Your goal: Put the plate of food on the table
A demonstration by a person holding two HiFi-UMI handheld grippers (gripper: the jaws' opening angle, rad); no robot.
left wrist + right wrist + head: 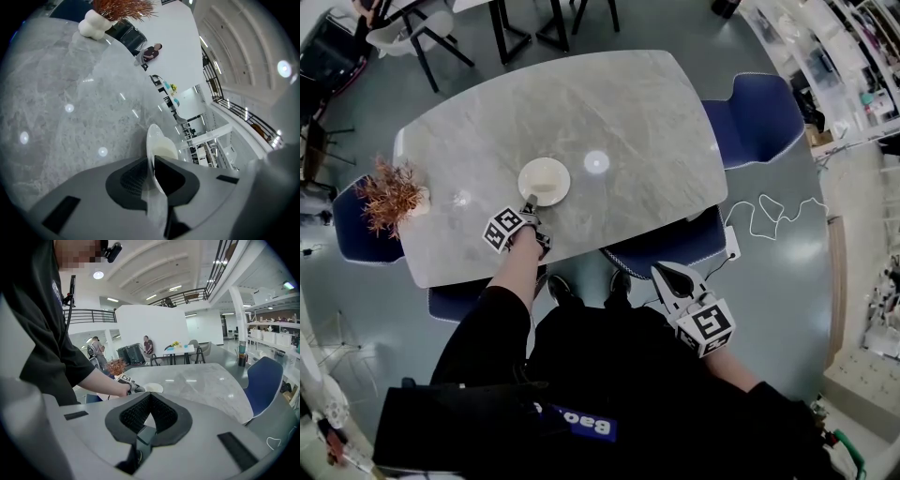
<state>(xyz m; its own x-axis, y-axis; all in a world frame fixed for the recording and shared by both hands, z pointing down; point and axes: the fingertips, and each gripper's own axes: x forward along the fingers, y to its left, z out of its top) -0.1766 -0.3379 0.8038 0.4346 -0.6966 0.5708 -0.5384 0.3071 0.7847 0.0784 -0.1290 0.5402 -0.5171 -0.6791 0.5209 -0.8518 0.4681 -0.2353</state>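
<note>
My left fingers (pixel 131 180) pinch the near rim of the plate (pixel 544 181), which seems to rest on the bench (pixel 628 112). My right fingers (pixel 136 416) are pressed together, empty, by my body. Pulling back before I release could drag or tip the plate.

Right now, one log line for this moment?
left tongs: shut on plate rim | plate: at table near side, contact unclear | right tongs: shut, empty, clear of table

Left tool (pixel 528 205), arm outstretched, pinches the plate (pixel 546 178); right tool (pixel 662 273) hangs closed, low.
</note>
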